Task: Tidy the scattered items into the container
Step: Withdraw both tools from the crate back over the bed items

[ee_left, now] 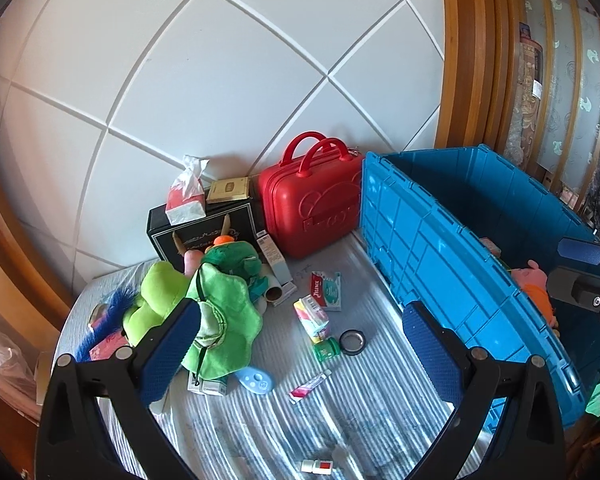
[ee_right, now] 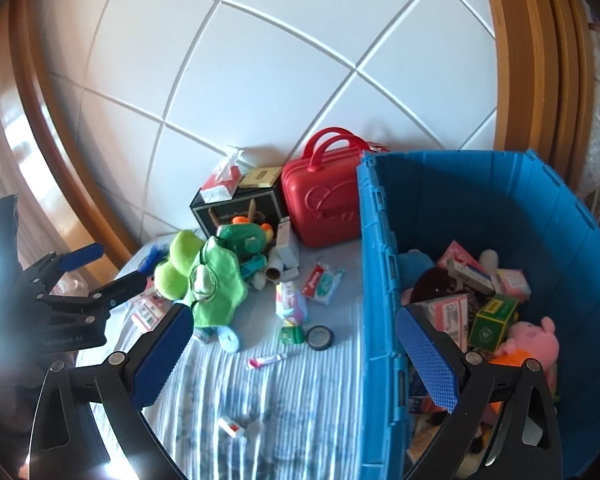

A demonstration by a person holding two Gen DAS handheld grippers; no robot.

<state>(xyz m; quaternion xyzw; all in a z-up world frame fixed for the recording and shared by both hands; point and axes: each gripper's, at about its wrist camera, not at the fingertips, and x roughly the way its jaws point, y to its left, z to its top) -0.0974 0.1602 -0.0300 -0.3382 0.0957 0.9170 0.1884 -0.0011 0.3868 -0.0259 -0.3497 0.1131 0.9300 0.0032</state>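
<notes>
The blue crate [ee_left: 440, 248] [ee_right: 380, 264] stands at the right on the striped bedcover; it holds boxes and a pink pig plush [ee_right: 534, 340]. Scattered left of it lie a green plush toy [ee_left: 216, 312] [ee_right: 212, 284], a tissue pack [ee_left: 326, 290], a colourful carton [ee_left: 312, 316], a green jar [ee_left: 326, 349], a black tape roll [ee_left: 352, 342] [ee_right: 320, 337] and a small tube [ee_left: 310, 384] [ee_right: 266, 360]. My left gripper [ee_left: 302, 354] [ee_right: 100, 270] hovers open over these items, holding nothing. My right gripper [ee_right: 296, 360] [ee_left: 576, 268] is open and empty, straddling the crate's left wall.
A red carry case [ee_left: 312, 208] and a black box [ee_left: 204, 236] with a tissue packet on top stand against the white panelled wall. A small white and red item [ee_left: 318, 466] lies near the front. A wooden frame curves on both sides.
</notes>
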